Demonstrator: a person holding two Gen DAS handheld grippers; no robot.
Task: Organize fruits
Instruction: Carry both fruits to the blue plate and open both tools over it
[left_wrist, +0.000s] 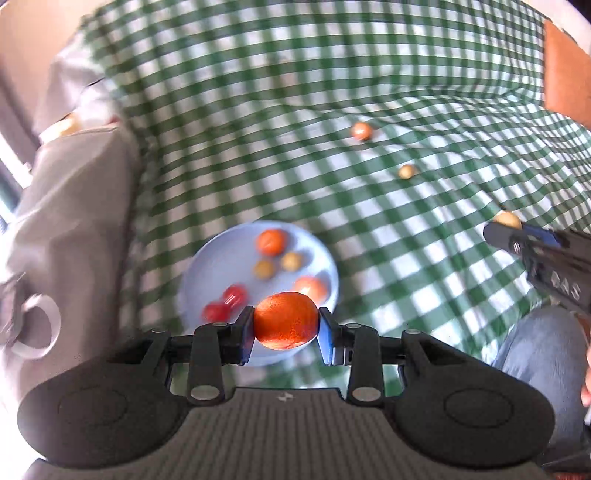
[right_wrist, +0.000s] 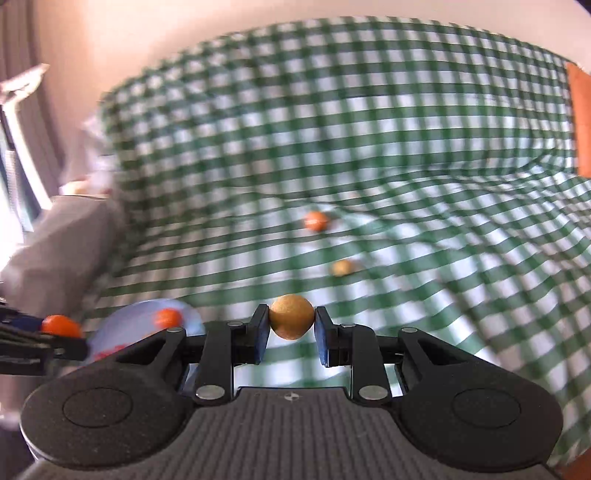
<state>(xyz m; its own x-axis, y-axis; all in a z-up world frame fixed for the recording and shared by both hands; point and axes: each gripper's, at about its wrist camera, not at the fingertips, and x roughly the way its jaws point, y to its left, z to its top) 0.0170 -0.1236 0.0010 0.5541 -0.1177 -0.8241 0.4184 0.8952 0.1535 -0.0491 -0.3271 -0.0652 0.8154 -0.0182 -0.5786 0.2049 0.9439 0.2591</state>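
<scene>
My left gripper is shut on an orange-red fruit and holds it above the near rim of a light blue plate. The plate holds several small fruits, orange, tan and red. My right gripper is shut on a small tan round fruit above the cloth. It shows at the right of the left wrist view with the tan fruit at its tip. An orange fruit and a tan fruit lie loose on the cloth farther away. The plate sits low left in the right wrist view.
A green and white checked cloth covers the surface, with folds. A grey bag lies at the left edge. An orange-brown block stands at the far right. A jeans-clad leg is at the lower right.
</scene>
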